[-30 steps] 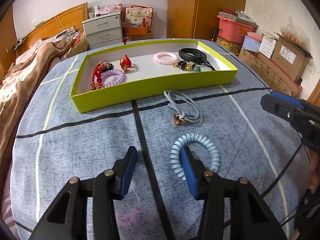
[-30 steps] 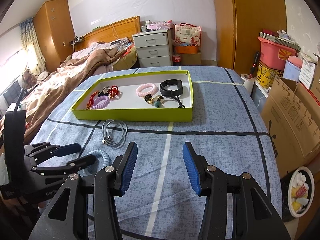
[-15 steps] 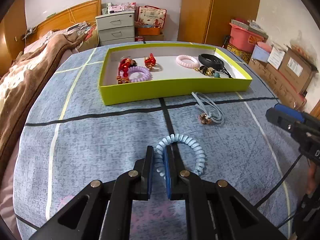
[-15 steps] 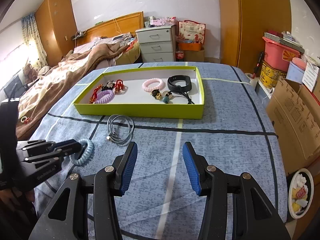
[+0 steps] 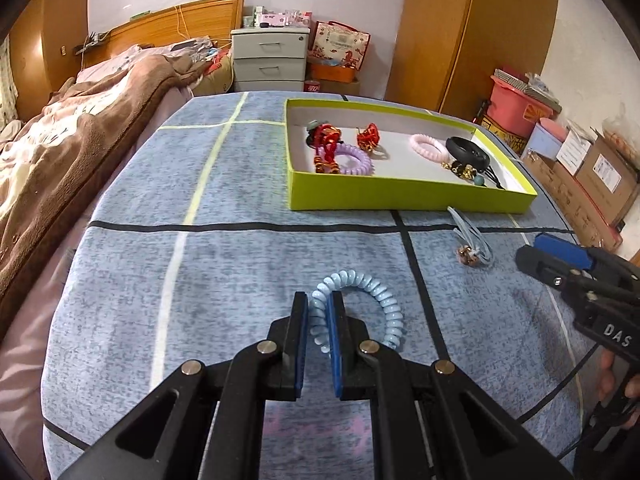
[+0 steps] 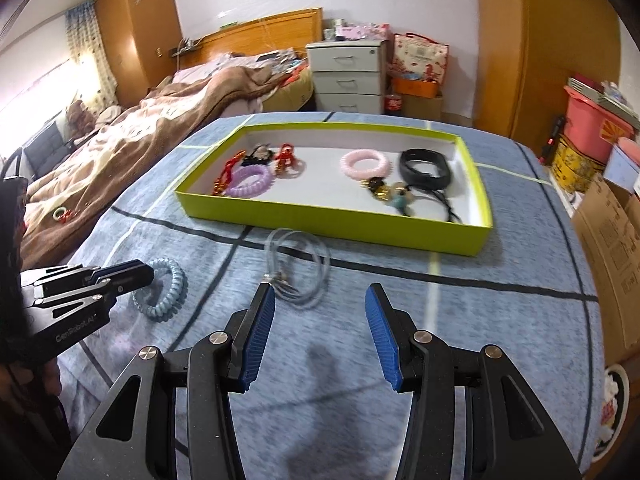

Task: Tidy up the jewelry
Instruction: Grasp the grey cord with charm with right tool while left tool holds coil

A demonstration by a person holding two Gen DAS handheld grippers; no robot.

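Note:
My left gripper (image 5: 317, 312) is shut on the light blue spiral hair tie (image 5: 372, 300), pinching its left side a little above the blue cloth. It shows in the right wrist view (image 6: 164, 288) too, with the left gripper (image 6: 144, 276) on it. My right gripper (image 6: 320, 312) is open and empty, just short of the grey cord bracelet (image 6: 298, 268), which lies on the cloth (image 5: 472, 240). The yellow-green tray (image 6: 332, 216) holds a purple spiral tie (image 6: 250, 182), a pink bracelet (image 6: 364, 162), a black band (image 6: 426, 168) and red ornaments (image 6: 284, 158).
The table has a blue cloth with black and pale lines (image 5: 224, 264). A bed with a brown blanket (image 5: 60, 148) lies to the left. Cardboard boxes (image 6: 612, 248) and a pink bin (image 6: 592, 124) stand at the right. White drawers (image 5: 268, 60) stand behind.
My left gripper closed on the blue spiral tie and has lifted and swung left with it. My right gripper moved forward toward the grey cord bracelet, still open.

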